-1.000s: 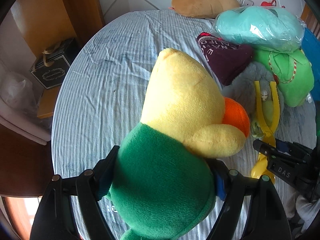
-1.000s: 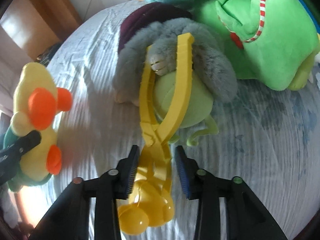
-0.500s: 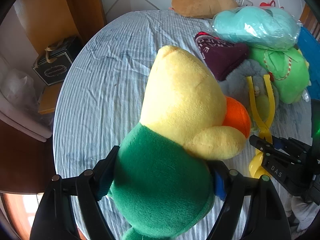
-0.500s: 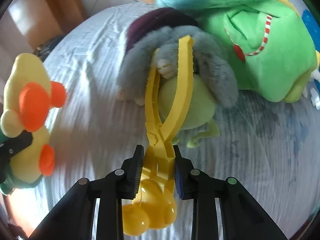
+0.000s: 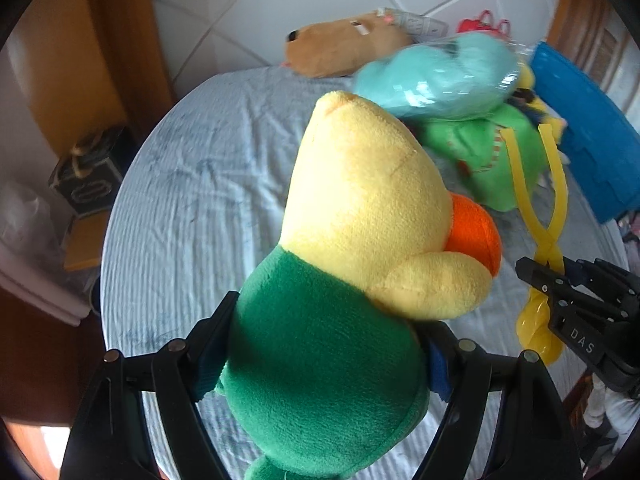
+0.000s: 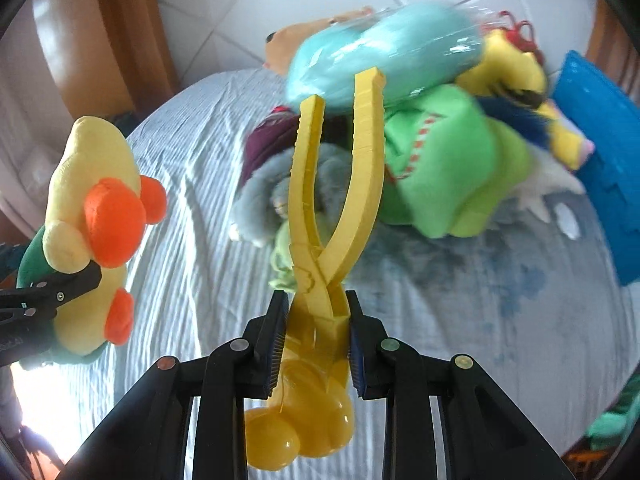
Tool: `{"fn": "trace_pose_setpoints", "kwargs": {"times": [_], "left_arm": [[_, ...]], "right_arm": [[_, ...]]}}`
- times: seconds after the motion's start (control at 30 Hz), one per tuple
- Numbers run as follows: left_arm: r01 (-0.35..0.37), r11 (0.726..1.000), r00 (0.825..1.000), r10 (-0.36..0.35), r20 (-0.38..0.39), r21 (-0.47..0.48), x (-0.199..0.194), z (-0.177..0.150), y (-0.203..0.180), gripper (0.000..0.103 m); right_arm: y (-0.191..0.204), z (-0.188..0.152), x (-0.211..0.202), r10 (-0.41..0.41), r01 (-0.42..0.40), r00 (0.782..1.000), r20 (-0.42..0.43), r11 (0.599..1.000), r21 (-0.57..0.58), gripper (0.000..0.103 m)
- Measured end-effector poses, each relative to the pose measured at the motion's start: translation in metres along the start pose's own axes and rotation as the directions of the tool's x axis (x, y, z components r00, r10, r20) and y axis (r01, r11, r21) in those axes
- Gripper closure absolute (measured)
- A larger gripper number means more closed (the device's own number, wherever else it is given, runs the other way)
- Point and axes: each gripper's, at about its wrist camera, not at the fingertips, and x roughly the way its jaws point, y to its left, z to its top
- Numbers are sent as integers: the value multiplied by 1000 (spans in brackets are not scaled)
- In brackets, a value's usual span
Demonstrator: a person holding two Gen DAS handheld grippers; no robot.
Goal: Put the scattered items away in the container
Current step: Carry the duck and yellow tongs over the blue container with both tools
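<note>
While earlier down among plush, yellow tongs (image 6: 320,280) now aloft, pinched by right tool (image 6: 316,336).

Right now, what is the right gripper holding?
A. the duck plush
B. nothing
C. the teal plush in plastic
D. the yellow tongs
D: the right gripper has its pads pressed on both sides of the yellow tongs, near the hinge, while the duck plush sits in the left gripper.
</note>
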Motion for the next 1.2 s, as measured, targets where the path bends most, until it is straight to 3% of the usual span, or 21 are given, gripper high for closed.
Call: {"fn": "trace_pose_setpoints", "kwargs": {"times": [0.3,1.2], "left_arm": [[43,996,999,-46,24,84,-24,-4,-61,24],[29,983,988,-55,141,179,-99,-44,-306,24]], "right_arm": [[-47,-19,-48,-63,60,997,35,995,75,76],[-251,-111,-162,-36,18,986,160,993,115,76]]}}
